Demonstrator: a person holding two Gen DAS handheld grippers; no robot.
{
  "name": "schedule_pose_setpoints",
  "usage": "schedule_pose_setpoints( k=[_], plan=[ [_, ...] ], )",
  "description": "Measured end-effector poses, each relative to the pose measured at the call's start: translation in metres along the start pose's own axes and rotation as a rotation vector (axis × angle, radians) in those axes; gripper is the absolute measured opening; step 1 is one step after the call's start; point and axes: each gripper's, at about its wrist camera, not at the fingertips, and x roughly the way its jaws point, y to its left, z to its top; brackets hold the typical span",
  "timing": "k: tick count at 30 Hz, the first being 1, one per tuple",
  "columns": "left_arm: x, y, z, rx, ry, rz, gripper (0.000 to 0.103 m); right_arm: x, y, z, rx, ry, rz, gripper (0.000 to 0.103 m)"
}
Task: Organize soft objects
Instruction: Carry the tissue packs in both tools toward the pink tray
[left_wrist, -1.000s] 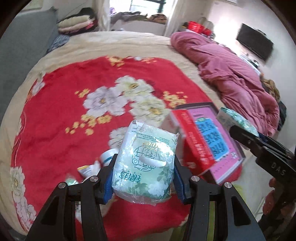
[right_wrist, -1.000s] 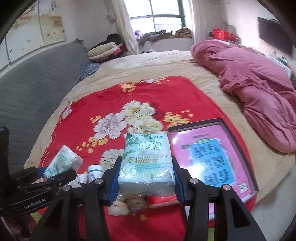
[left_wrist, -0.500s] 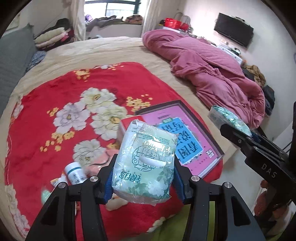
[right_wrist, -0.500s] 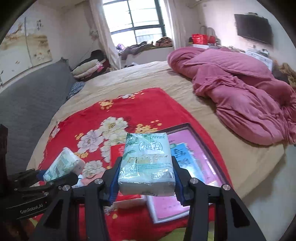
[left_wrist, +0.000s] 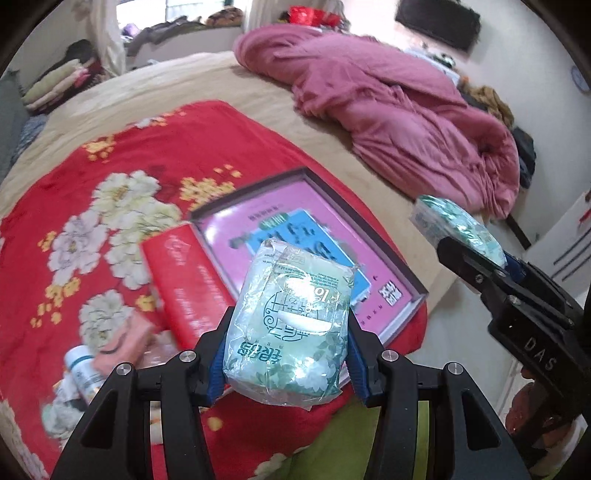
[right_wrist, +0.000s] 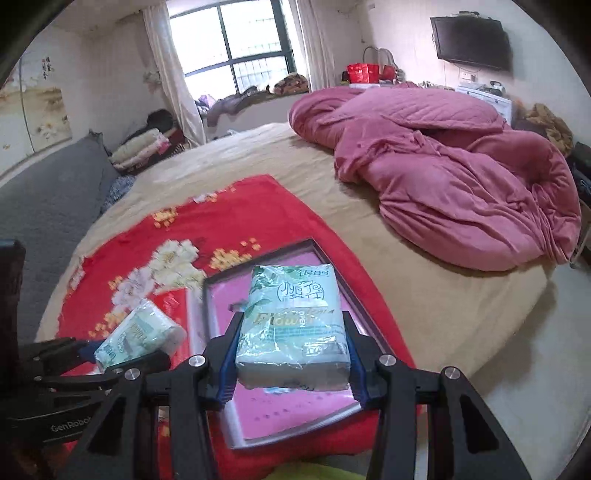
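My left gripper (left_wrist: 288, 354) is shut on a soft green-and-white tissue pack (left_wrist: 291, 325), held in the air above the near edge of a pink open box (left_wrist: 325, 236). My right gripper (right_wrist: 291, 354) is shut on a second tissue pack (right_wrist: 293, 325) printed "Flower", hanging over the same pink box (right_wrist: 295, 406). Each gripper shows in the other's view: the right one (left_wrist: 476, 254) at the right edge with its pack (left_wrist: 454, 225), the left one (right_wrist: 122, 354) at the lower left with its pack (right_wrist: 140, 336).
A red flowered blanket (left_wrist: 122, 155) covers the near part of the beige bed (right_wrist: 424, 295). A red box (left_wrist: 184, 280), a white bottle (left_wrist: 81, 369) and a pink cloth (left_wrist: 122, 339) lie left of the pink box. A crumpled pink quilt (right_wrist: 461, 173) fills the far right.
Both grippers have swung to the right with their packs still held. The pink box has moved from the right side of each view to under the packs, and both views have rolled.
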Motion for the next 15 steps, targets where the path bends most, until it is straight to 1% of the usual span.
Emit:
schedule_pose_setpoints(
  k=[5, 8, 10, 15],
  plan=[
    [0.042, -0.020, 0.001, 0.049, 0.070, 0.000, 0.054, 0.028, -0.021, -0.012, 0.025, 0.062, -0.020, 0.048],
    [0.062, -0.028, 0.000, 0.072, 0.103, 0.000, 0.054, 0.041, -0.033, -0.018, 0.042, 0.081, -0.003, 0.048],
    [0.076, -0.032, -0.002, 0.082, 0.128, 0.002, 0.054, 0.051, -0.039, -0.023, 0.047, 0.094, 0.003, 0.048],
    [0.107, -0.035, -0.009, 0.097, 0.172, -0.002, 0.054, 0.081, -0.048, -0.037, 0.055, 0.160, -0.009, 0.048]
  ],
)
